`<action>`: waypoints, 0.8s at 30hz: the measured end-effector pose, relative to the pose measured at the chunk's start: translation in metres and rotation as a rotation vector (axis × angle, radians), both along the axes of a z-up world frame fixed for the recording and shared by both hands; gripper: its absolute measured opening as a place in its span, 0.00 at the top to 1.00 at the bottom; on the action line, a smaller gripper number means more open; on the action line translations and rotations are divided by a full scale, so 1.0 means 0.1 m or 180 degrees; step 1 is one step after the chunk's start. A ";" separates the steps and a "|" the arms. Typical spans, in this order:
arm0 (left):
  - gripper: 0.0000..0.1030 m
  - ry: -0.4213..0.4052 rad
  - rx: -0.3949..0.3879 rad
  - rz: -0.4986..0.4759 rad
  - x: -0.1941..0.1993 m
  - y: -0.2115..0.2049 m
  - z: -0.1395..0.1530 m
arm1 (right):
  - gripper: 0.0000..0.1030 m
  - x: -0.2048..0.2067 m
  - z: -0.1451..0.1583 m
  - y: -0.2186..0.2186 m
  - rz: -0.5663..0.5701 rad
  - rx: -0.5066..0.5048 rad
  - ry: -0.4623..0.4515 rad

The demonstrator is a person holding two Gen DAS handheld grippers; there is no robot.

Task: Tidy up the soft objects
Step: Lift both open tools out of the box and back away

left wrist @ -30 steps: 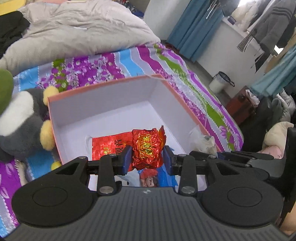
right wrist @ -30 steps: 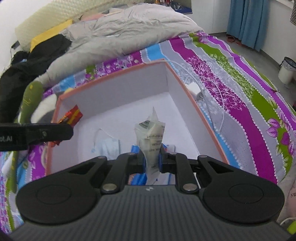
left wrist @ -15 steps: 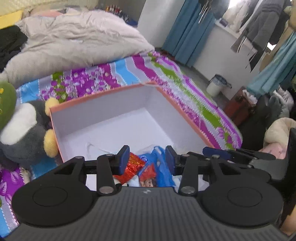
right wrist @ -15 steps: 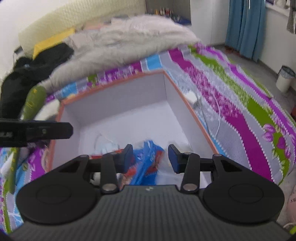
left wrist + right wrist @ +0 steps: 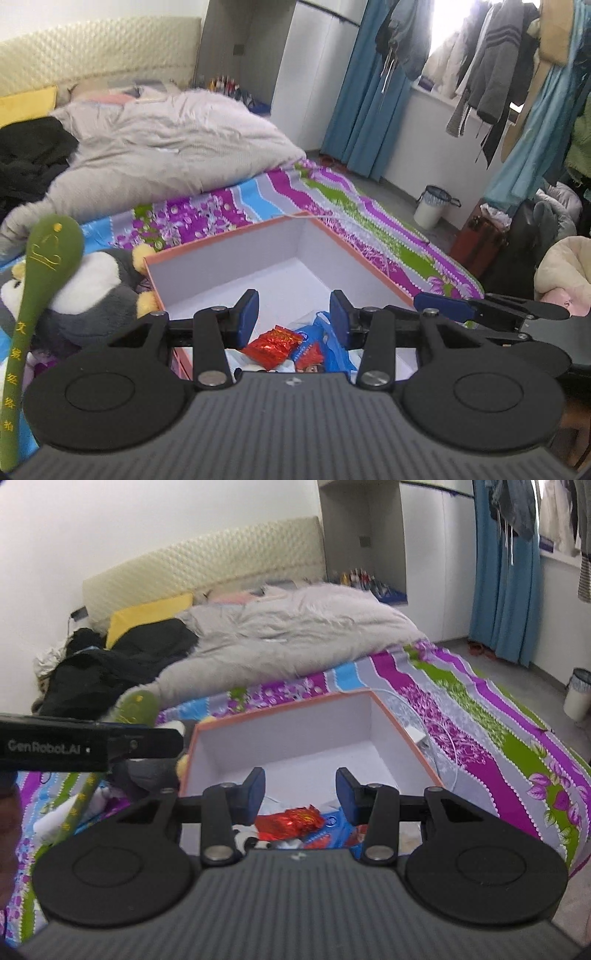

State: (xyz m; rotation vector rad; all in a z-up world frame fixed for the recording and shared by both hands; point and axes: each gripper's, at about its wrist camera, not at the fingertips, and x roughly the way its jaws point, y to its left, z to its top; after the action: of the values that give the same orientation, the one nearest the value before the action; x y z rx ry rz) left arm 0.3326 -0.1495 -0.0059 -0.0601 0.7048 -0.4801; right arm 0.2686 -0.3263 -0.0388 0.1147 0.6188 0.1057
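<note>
I hold both grippers above the orange-rimmed box (image 5: pixel 369 258), its far half bare. The left gripper (image 5: pixel 294 314) and right gripper (image 5: pixel 300 794) have just spread, both empty, over the red packet (image 5: pixel 291 821)

— What lies in the box (image 5: pixel 258 254)?

— At lower centre of both wrist views, a crinkled red foil packet (image 5: pixel 272 341) rests flat on a blue plastic snack bag (image 5: pixel 332 350) at the near end of the white-lined, orange-edged box.

— And to the left?

— A grey-and-white plush toy (image 5: pixel 92 291) with yellow tufts lies against the box's outer left wall, a green padded stick (image 5: pixel 40 280) slanting across it; something black-and-white, perhaps another plush, shows beside the packet.
</note>
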 end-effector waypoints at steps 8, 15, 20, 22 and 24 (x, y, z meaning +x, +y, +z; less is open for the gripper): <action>0.53 -0.0230 0.0057 0.0048 -0.39 0.19 0.06 | 0.56 -0.28 0.04 0.13 -0.0006 0.0057 -0.0210; 0.53 -0.0352 0.0042 0.0066 -0.71 0.34 0.05 | 0.56 -0.51 0.02 0.25 0.0015 0.0047 -0.0306; 0.53 -0.0312 -0.0093 0.0128 -0.93 0.52 -0.04 | 0.56 -0.66 -0.03 0.35 0.0020 0.0127 -0.0307; 0.53 -0.0310 -0.0059 0.0161 -0.99 0.58 -0.09 | 0.56 -0.73 -0.09 0.41 0.0036 0.0132 -0.0281; 0.53 -0.0318 -0.0056 0.0185 -1.07 0.63 -0.13 | 0.56 -0.77 -0.14 0.47 0.0070 0.0160 -0.0251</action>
State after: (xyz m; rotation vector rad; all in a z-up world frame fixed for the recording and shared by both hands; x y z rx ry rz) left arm 0.2258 -0.0864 -0.0187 -0.0726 0.5994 -0.4306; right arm 0.1915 -0.2790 -0.0525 0.1516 0.5390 0.1465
